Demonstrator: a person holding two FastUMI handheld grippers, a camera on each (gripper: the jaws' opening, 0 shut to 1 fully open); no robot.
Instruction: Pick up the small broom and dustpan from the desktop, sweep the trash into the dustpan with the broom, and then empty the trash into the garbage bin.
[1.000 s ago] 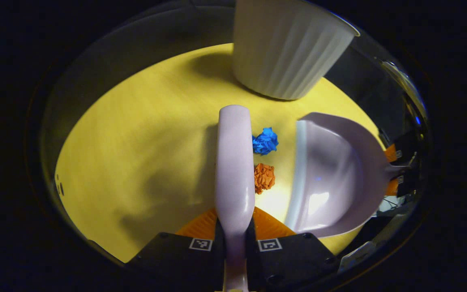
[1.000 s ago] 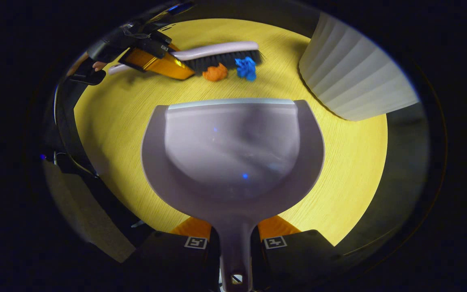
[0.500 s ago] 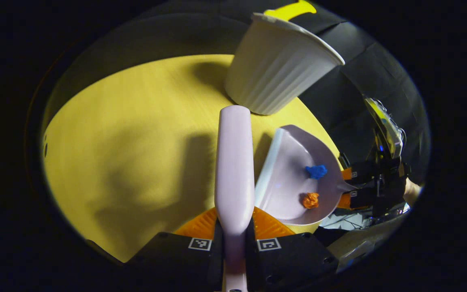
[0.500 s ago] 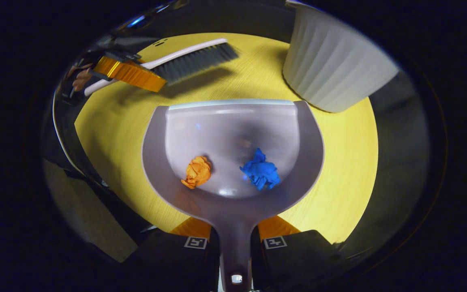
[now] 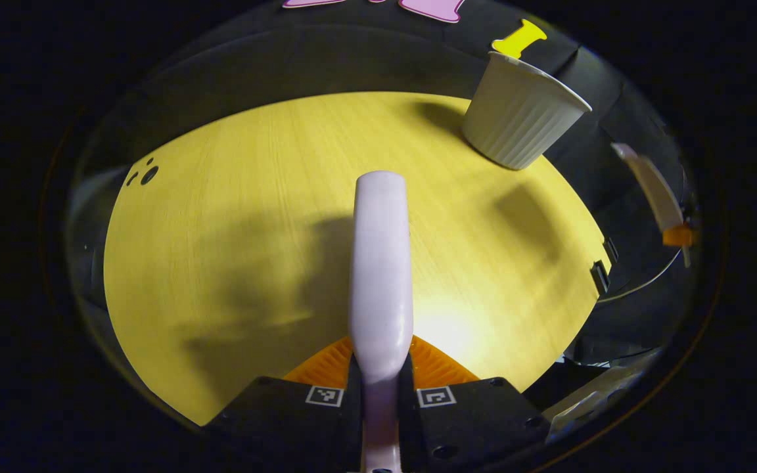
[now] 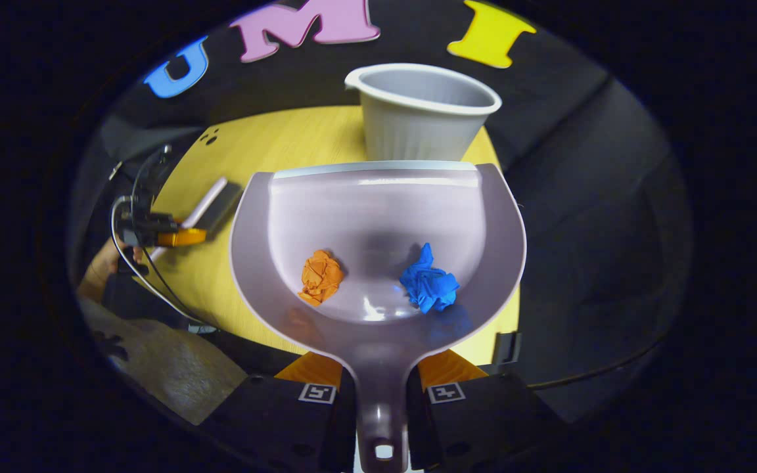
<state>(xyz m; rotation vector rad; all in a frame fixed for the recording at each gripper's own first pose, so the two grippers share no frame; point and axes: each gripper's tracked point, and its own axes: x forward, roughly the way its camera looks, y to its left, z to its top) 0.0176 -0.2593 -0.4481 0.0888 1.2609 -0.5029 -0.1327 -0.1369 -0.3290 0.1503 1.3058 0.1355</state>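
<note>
Since a second ago both paper balls have gone from the desktop (image 5: 234,217) into my dustpan (image 6: 378,217), and I have lifted the pan clear of the wood. My right gripper (image 6: 380,384) is clamped on the dustpan's handle, both fingers pressing its neck; my left gripper (image 5: 380,387) is closed the same way on the broom (image 5: 382,263), whose pale back runs straight out ahead of me above the desktop. Inside the pan, the orange ball (image 6: 321,277) and the blue ball (image 6: 428,287) lie side by side toward the handle end. Beyond the pan's front lip stands the white garbage bin (image 6: 421,108), upright and open, near but not yet under it. Sweeping looks done; what remains, I judge, is carrying the pan over the bin and tipping it.
</note>
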